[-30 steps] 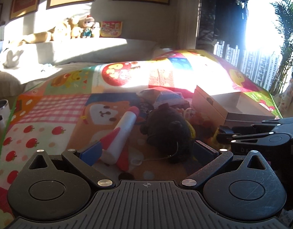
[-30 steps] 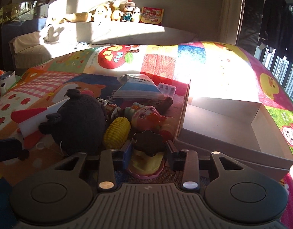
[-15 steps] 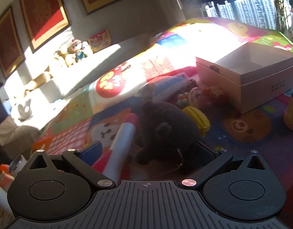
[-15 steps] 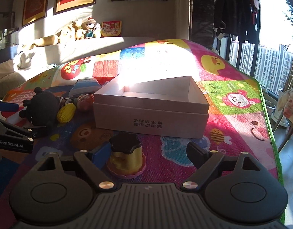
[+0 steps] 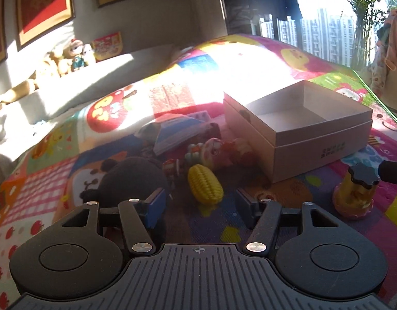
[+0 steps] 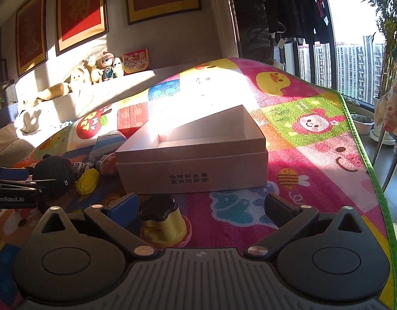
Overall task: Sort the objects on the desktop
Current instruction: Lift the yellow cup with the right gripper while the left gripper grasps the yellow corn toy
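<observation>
On a cartoon play mat [image 6: 314,155], the right gripper [image 6: 201,204] is hanging spread wide, its left finger beside a yellow black-lidded jar [image 6: 163,222]; the left gripper [image 5: 201,201], also released, is facing a toy corn cob [image 5: 204,187] near the open cardboard box [image 6: 193,165].

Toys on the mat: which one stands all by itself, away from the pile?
The yellow jar toy with the black lid, standing upright in front of the box. The corn toy, black plush and doll crowd together left of the box.
</observation>
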The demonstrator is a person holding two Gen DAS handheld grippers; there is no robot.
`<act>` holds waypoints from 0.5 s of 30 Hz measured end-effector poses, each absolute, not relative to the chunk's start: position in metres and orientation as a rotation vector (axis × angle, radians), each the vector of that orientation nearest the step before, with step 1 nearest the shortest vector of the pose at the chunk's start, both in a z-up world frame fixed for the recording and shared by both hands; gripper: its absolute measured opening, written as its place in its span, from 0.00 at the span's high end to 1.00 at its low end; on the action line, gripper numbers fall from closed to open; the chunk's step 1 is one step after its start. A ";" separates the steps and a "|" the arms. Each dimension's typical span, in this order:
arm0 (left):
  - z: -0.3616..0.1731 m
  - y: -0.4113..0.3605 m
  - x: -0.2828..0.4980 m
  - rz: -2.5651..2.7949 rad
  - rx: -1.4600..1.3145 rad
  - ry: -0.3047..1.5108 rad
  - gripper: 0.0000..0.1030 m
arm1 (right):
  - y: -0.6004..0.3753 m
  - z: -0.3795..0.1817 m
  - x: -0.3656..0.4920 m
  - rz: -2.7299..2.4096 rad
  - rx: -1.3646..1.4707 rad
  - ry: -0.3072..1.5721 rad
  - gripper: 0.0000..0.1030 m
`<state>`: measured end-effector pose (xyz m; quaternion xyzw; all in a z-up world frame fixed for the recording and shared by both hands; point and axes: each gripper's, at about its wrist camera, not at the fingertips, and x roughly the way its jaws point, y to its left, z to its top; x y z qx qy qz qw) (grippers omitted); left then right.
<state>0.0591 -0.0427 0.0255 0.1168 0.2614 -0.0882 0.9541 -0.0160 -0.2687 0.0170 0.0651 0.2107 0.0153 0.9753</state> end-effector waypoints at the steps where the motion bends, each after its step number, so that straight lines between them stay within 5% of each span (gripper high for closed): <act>1: 0.018 -0.049 0.069 -0.177 0.245 0.541 0.35 | -0.268 0.017 -0.017 0.030 0.131 0.420 0.00; 5: -0.002 -0.057 0.099 -0.150 0.255 0.604 0.40 | -0.269 0.017 -0.018 0.029 0.132 0.414 0.00; 7: 0.000 -0.054 0.102 -0.153 0.234 0.606 0.51 | -0.269 0.017 -0.016 0.029 0.137 0.417 0.00; 8: 0.001 -0.052 0.101 -0.149 0.233 0.609 0.65 | -0.270 0.017 -0.016 0.031 0.140 0.419 0.00; 15: 0.016 -0.046 0.051 -0.296 0.207 0.637 0.65 | -0.274 0.016 -0.014 0.031 0.169 0.428 0.00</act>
